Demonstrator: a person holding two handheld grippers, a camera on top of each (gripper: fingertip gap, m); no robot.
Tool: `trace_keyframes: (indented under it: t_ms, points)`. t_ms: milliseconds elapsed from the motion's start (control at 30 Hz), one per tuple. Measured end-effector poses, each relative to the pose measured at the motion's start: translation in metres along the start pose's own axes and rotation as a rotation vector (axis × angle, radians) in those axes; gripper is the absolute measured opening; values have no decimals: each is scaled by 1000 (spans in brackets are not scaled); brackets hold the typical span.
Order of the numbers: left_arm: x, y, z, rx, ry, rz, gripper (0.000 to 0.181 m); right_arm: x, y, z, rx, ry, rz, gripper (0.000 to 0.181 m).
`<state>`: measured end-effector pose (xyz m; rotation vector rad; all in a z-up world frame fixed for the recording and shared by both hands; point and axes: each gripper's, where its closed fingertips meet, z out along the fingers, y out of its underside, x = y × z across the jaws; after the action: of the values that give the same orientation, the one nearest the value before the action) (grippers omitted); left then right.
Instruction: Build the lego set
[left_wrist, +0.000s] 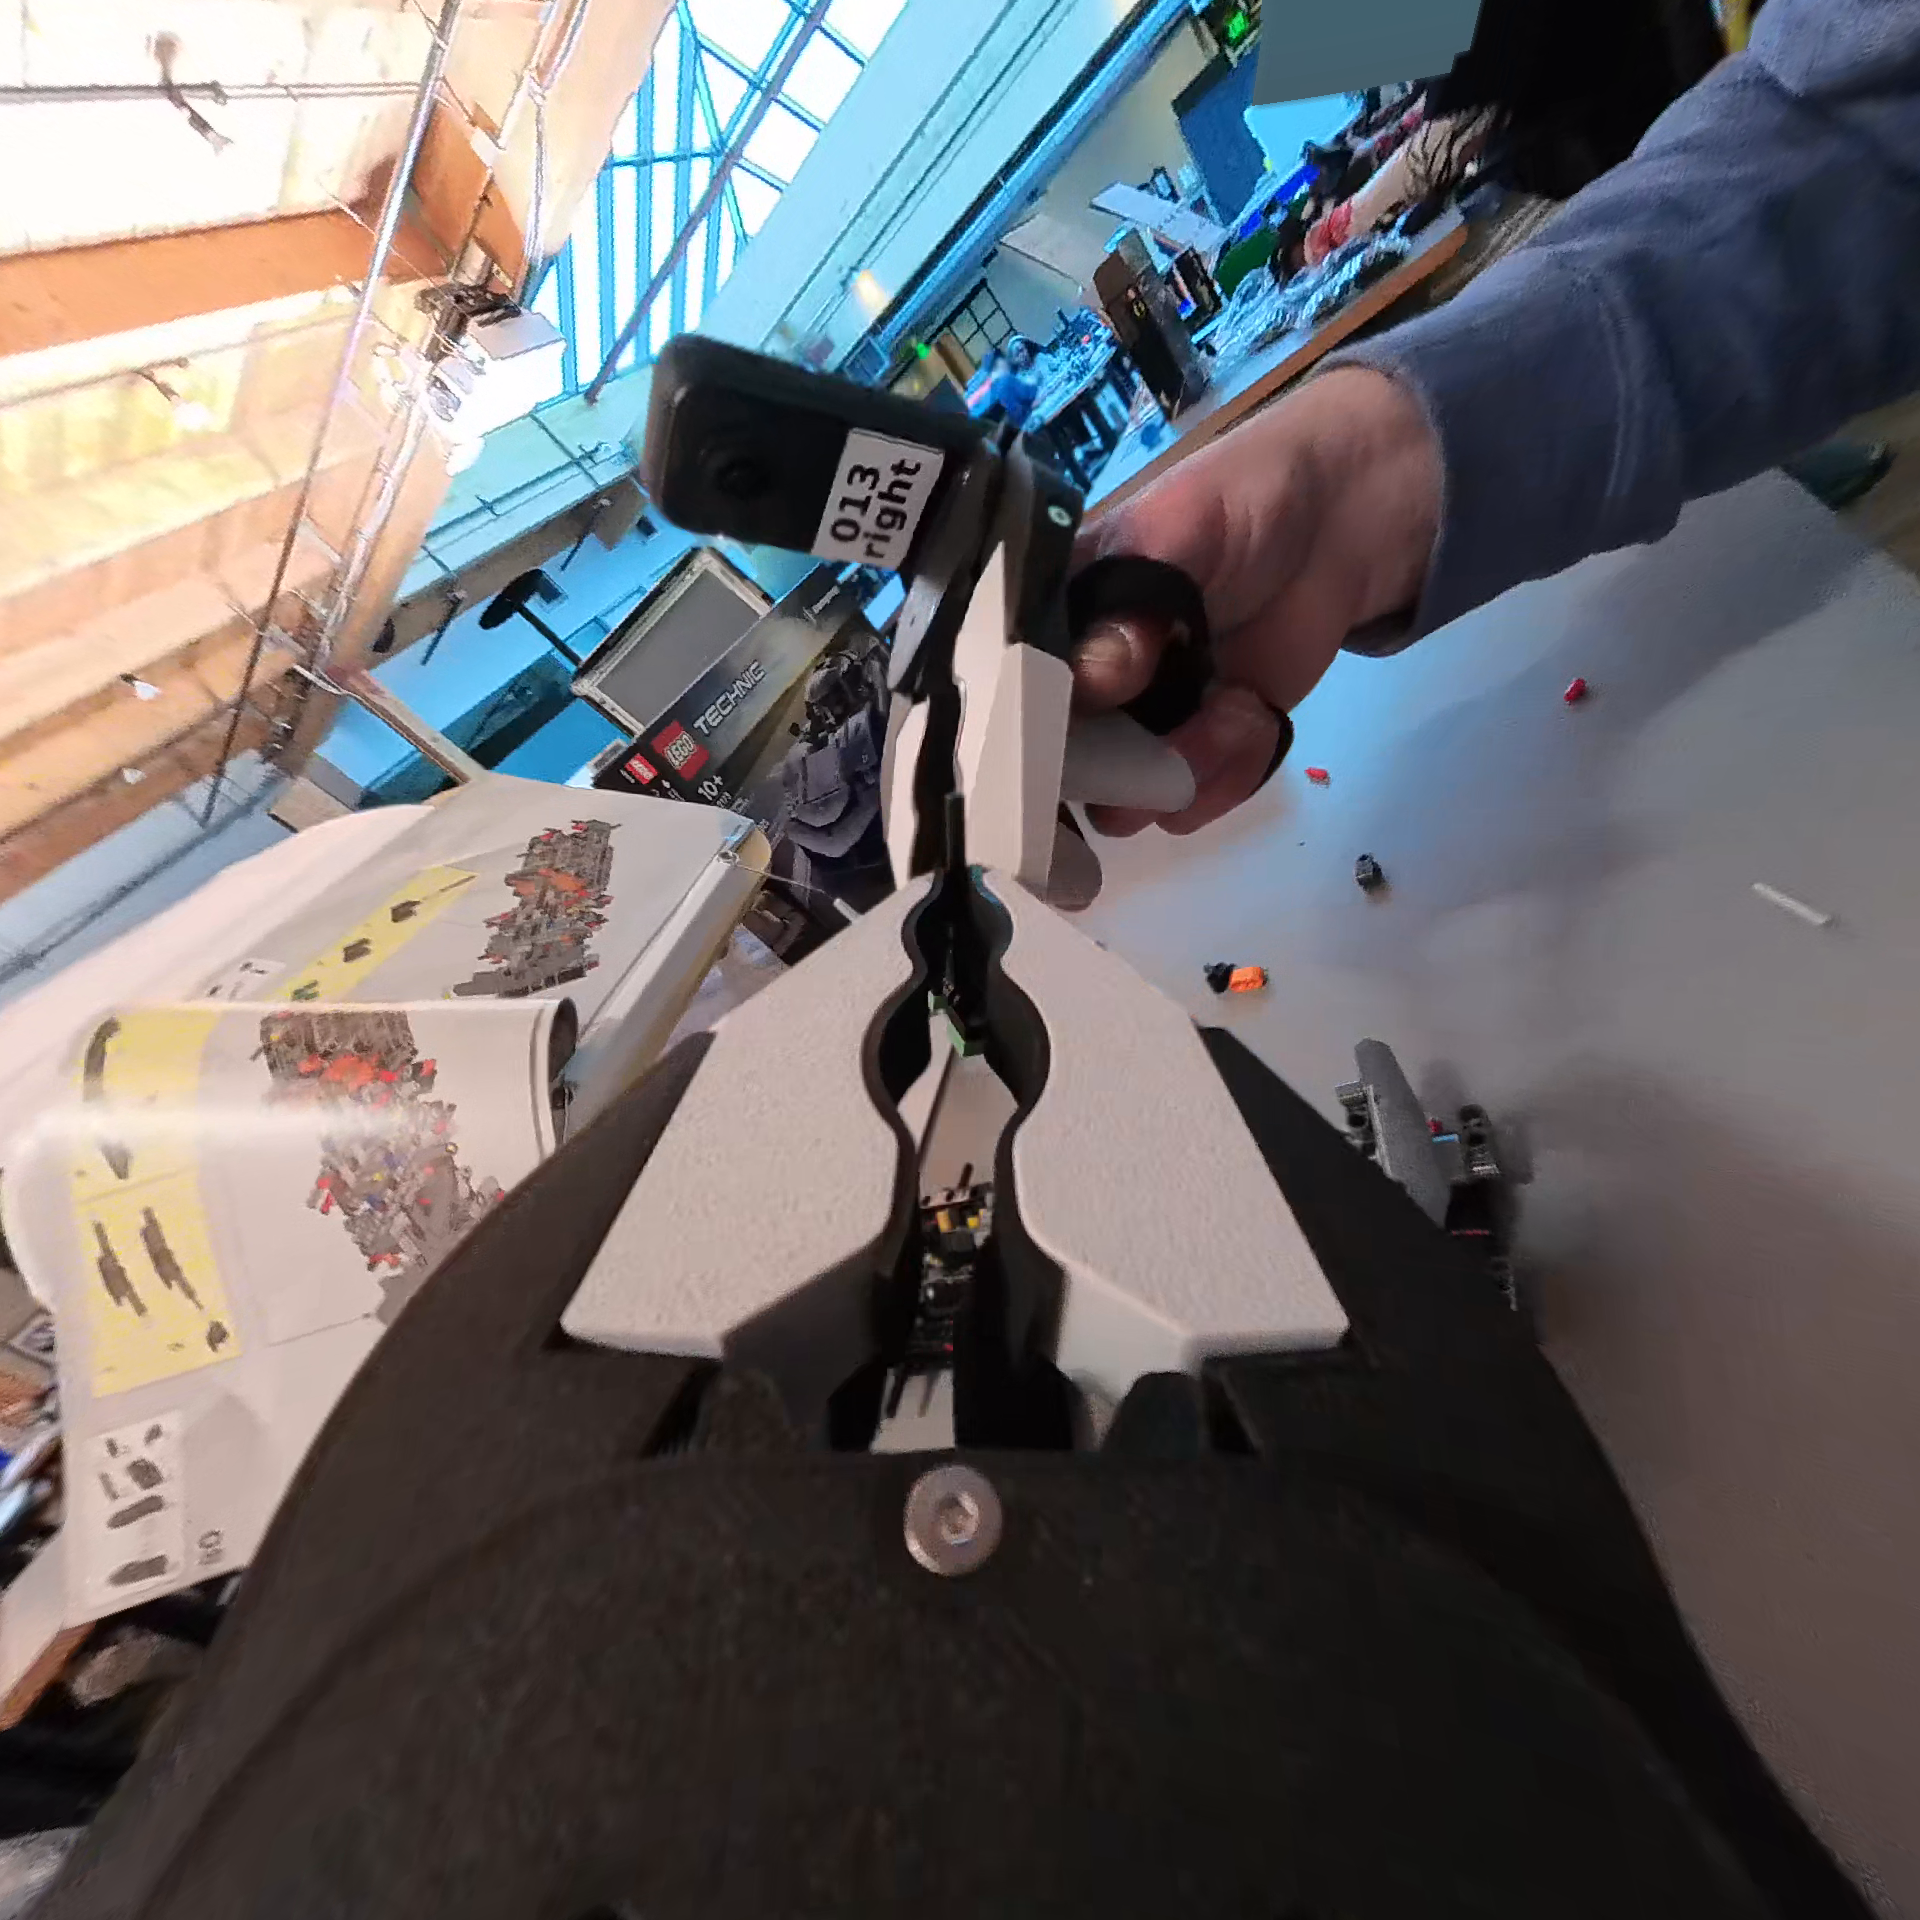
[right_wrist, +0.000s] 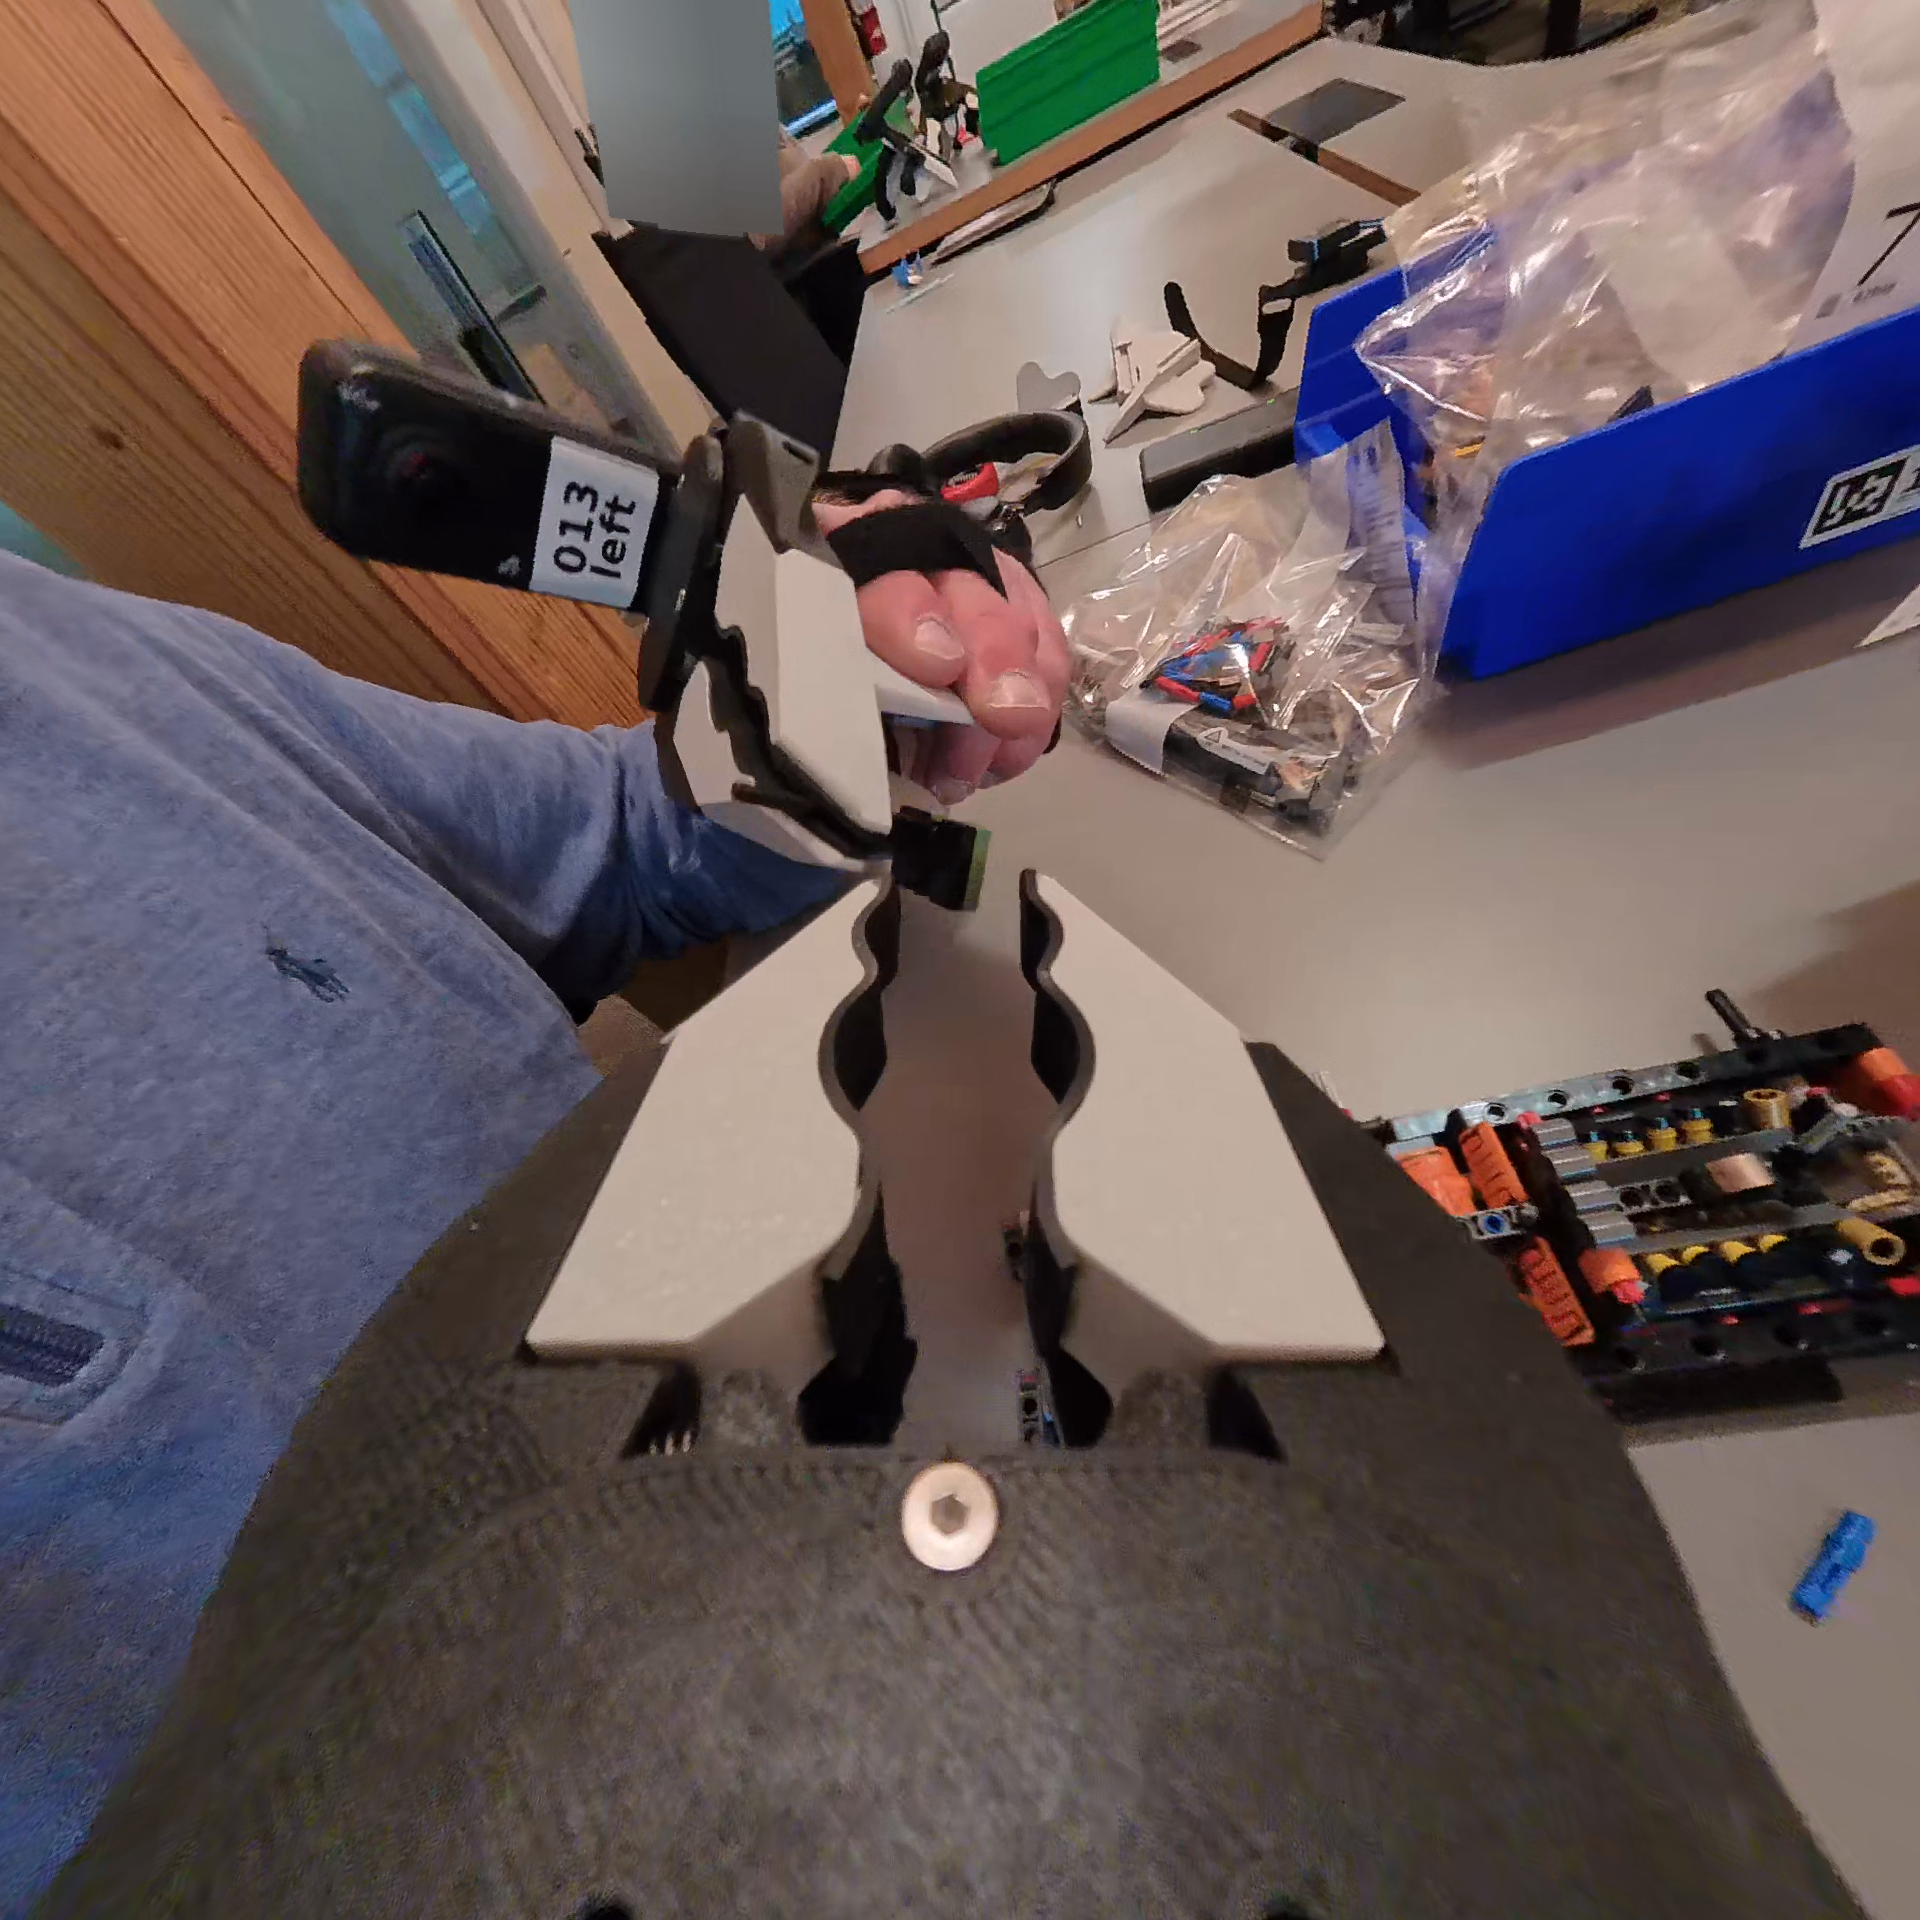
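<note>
The left gripper's (left_wrist: 951, 894) jaws were clenched on a small black-and-green lego piece (left_wrist: 958, 997), gripped at the fingertips and raised clear of the table (left_wrist: 1558, 987). The right gripper's (right_wrist: 956, 888) jaws stood released with a clear gap between them, nothing inside; the same piece (right_wrist: 940, 857) showed just beyond its left fingertip, at the tips of the left gripper, and I could not tell whether it touched.

In the left wrist view the right gripper faced the camera just past the held piece, a hand (left_wrist: 1247, 613) in a blue sleeve wrapped around its handle. To the left lay an open instruction booklet (left_wrist: 343, 1091), with the dark set box (left_wrist: 758, 748) standing behind it. On the grey tabletop to the right sat a grey and black subassembly (left_wrist: 1423, 1132) near the gripper, then an orange-and-black piece (left_wrist: 1236, 977), a small black piece (left_wrist: 1369, 871), a white rod (left_wrist: 1792, 904) and two tiny red pieces farther out.

In the right wrist view a blue piece (right_wrist: 1834, 1579) lay nearest on the table, and the large partly built model (right_wrist: 1662, 1195), black with orange, yellow and grey parts, rested to the right. Beyond it lay a clear bag of small parts (right_wrist: 1226, 675), then a blue bin (right_wrist: 1662, 520) stuffed with more plastic bags.
</note>
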<state>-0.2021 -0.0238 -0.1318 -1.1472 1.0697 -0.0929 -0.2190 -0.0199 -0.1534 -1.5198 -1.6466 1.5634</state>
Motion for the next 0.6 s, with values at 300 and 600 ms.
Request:
trace_keyframes:
  t_ms: [300, 600]
  points:
    - [3, -3, 1, -4, -22, 51, 0, -6, 0, 4, 26, -59, 49, 11]
    - [0, -11, -3, 87, 18, -86, 0, -13, -5, 1, 63, -111, 43, 9]
